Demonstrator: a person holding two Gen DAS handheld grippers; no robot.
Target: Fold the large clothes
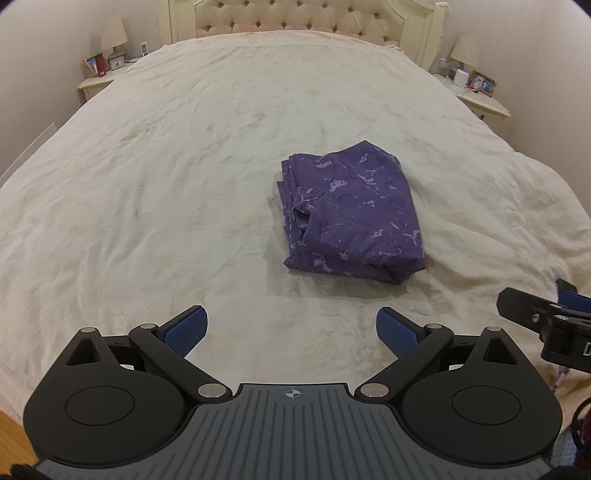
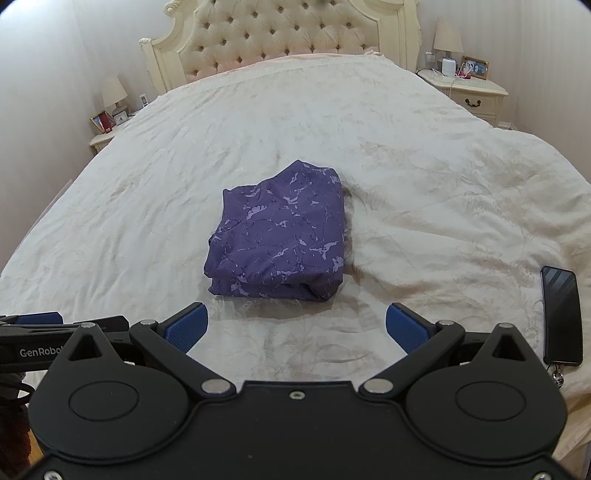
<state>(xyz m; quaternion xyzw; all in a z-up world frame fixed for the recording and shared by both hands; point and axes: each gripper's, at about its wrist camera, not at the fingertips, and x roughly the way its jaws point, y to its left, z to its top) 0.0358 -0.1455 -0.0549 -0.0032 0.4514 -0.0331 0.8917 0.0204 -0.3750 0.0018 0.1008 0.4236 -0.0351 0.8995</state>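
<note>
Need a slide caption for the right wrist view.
Open right gripper facing a folded purple garment on the cream bedspread, phone nearby.

bed (image 2: pixel 406 184): cream cover | headboard (image 2: pixel 277 33): tufted | nightstands (image 2: pixel 469 92) both sides, lamps (image 2: pixel 447 35) | walls (image 2: pixel 55 55): pale

Purple patterned garment (image 1: pixel 351 210) (folded into a compact stack) lies on bed.

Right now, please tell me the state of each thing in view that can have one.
Purple garment: folded into a compact bundle, lying on the bed, untouched.
Left claw: open, empty, short of the garment.
Right claw: open, empty, short of the garment.
Phone: screen dark, lying on the bedspread.
Bedside lamps: off.
</note>
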